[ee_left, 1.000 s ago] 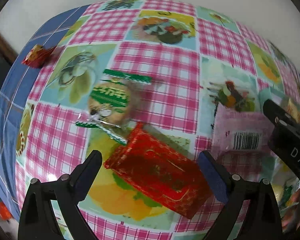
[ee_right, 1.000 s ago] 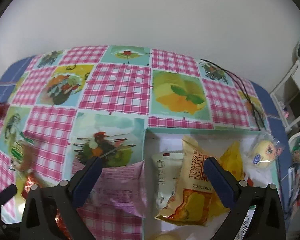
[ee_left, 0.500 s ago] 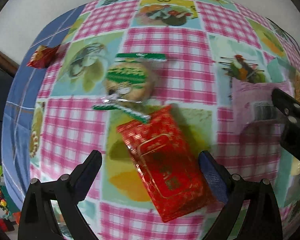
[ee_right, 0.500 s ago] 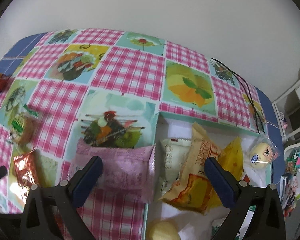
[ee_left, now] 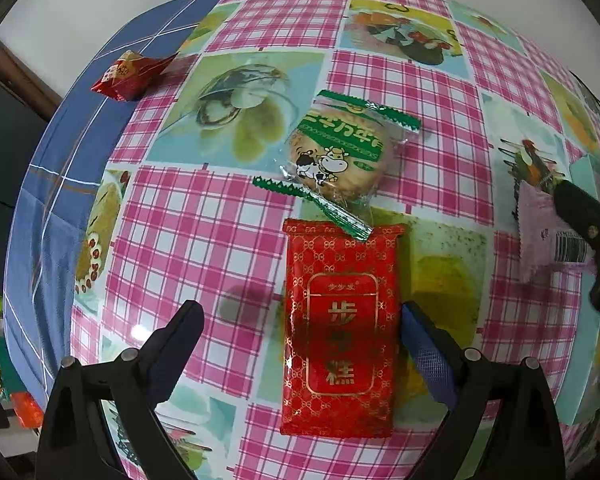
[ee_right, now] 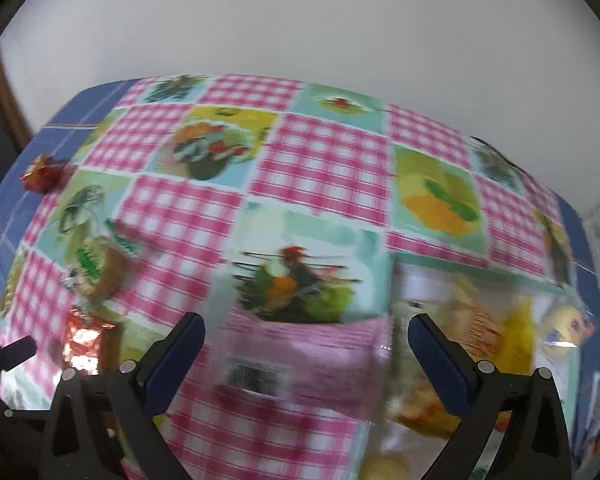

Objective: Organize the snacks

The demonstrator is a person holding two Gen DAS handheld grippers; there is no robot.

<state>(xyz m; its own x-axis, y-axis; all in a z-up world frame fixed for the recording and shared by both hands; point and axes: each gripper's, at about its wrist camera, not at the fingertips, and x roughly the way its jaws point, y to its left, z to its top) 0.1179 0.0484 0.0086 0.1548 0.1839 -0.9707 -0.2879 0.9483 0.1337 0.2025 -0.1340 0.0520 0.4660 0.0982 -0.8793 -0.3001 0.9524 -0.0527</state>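
The left tool [ee_left: 300,332] hangs wide apart over the desk [ee_left: 204,240], its right finger just beside a red packet [ee_left: 340,332] lying flat, gripping nothing. A biscuit [ee_left: 340,160] overlaps the packet's far end. The right tool [ee_right: 306,340], also spread wide, straddles a pink packet [ee_right: 300,356] beside the box [ee_right: 480,268] of snacks; the view is blurred

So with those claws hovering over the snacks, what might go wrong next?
Two risks, as guesses:
1. The cookie packet has its green sealed edge lying over the top of the red packet, so lifting the red one with the left hand-held gripper may drag the cookie along.
2. The right hand-held gripper view is blurred; it straddles the pink packet beside the box, and a rushed grab could slip.
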